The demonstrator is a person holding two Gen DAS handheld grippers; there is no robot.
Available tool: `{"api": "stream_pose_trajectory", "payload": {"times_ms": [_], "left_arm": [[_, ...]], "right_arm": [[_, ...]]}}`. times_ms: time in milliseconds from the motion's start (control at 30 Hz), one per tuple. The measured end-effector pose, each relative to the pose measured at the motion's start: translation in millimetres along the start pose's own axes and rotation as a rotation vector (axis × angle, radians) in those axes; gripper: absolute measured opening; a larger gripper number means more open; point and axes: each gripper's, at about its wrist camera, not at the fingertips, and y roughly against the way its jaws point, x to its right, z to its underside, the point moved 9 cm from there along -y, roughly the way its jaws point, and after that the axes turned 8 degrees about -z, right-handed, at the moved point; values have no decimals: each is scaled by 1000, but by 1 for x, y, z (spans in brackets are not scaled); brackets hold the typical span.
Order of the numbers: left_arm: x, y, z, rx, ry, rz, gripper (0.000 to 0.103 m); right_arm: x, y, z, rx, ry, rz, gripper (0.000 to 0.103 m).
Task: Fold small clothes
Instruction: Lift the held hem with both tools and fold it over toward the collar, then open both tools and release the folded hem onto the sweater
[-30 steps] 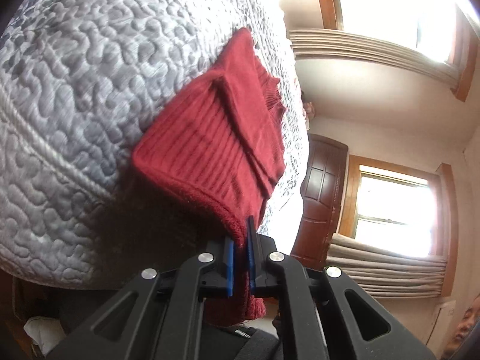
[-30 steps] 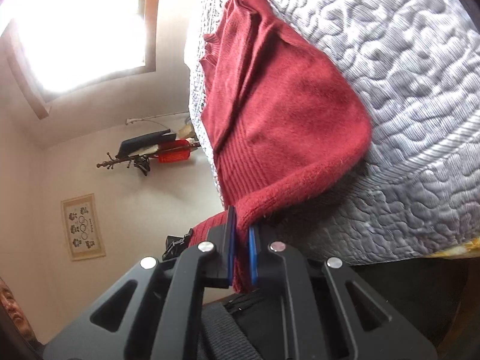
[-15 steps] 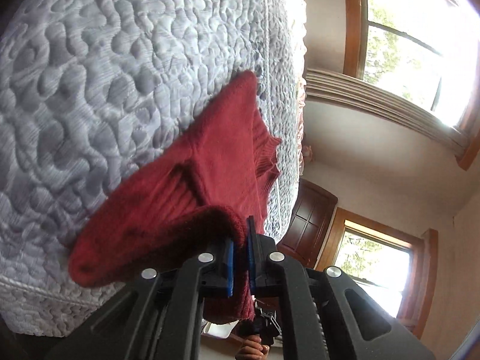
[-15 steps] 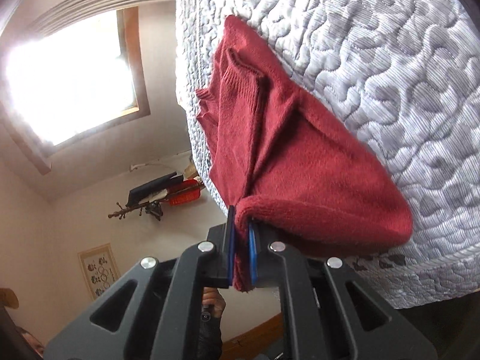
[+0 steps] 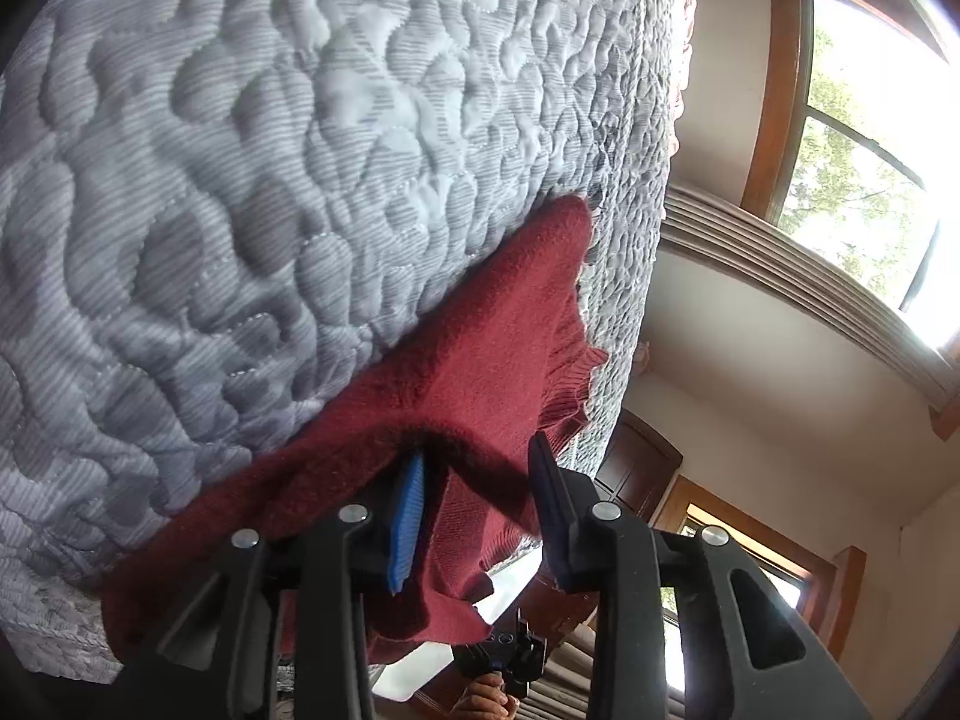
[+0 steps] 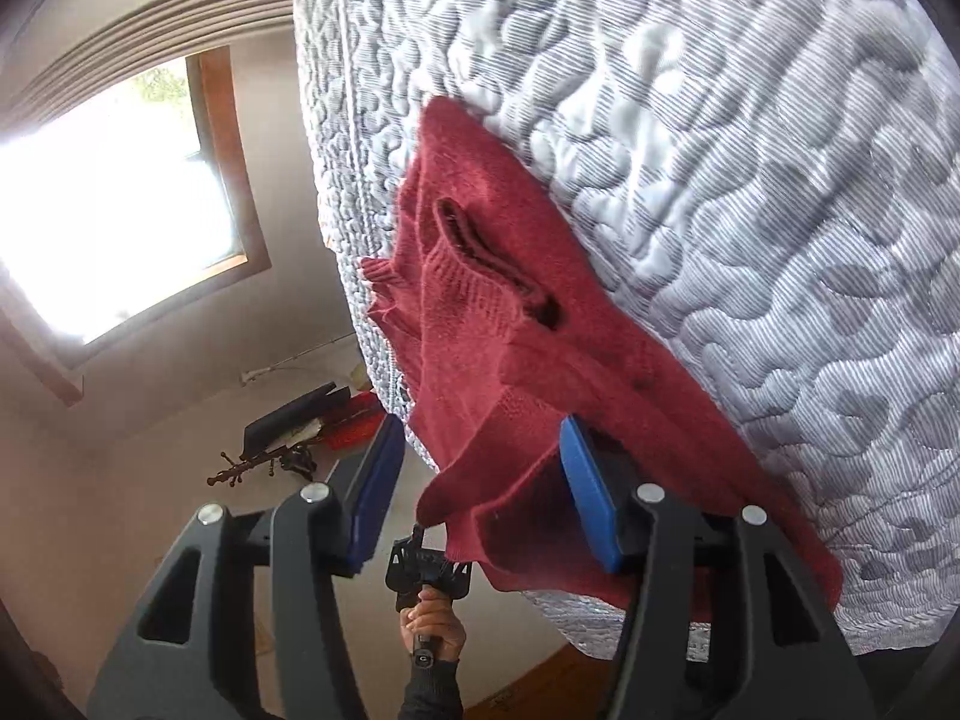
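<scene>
Both tools, left (image 5: 474, 504) and right (image 6: 480, 498), spread wide, gripping nothing. Red sweater (image 6: 516, 348) folded at mattress (image 6: 750, 180) edge. Could slide off, overhanging.

mattress (image 5: 288, 192) with a grey-and-white quilted cover, wavy stitched pattern, corded seam along its edge. one item lies directly on it: a dark red knit sweater (image 5: 480, 354), folded over on itself. right wrist view shows the sweater (image 6: 510, 324) near the mattress (image 6: 750, 180) edge, ribbed cuff opening facing up, a loose flap hanging off past the corded seam.
</scene>
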Motion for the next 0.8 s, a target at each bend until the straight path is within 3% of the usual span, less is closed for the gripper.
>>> {"api": "stream_pose_trajectory", "payload": {"times_ms": [133, 200, 333, 400, 433, 500, 600, 700, 800], "left_arm": [[15, 2, -5, 18, -7, 29, 33], [22, 3, -6, 17, -21, 43, 34], [35, 8, 4, 6, -99, 33, 34], [35, 11, 10, 12, -128, 23, 36], [32, 13, 11, 12, -129, 24, 37], [20, 13, 15, 4, -117, 27, 38], [3, 3, 18, -20, -45, 62, 39], [15, -11, 20, -40, -33, 123, 42], [37, -24, 17, -32, -45, 174, 54]], "right_arm": [[-17, 8, -2, 6, 47, 6, 58], [-19, 15, 3, -1, 109, 56, 58], [-21, 7, 40, -102, 334, 275, 58], [-3, 4, 63, -159, 437, 425, 58], [7, 0, 75, -196, 459, 458, 57], [23, -17, 91, -249, 435, 437, 51], [30, -41, 85, -220, 367, 362, 50], [15, -61, 63, -179, 319, 274, 50], [-10, -70, 40, -126, 318, 220, 55]]}}
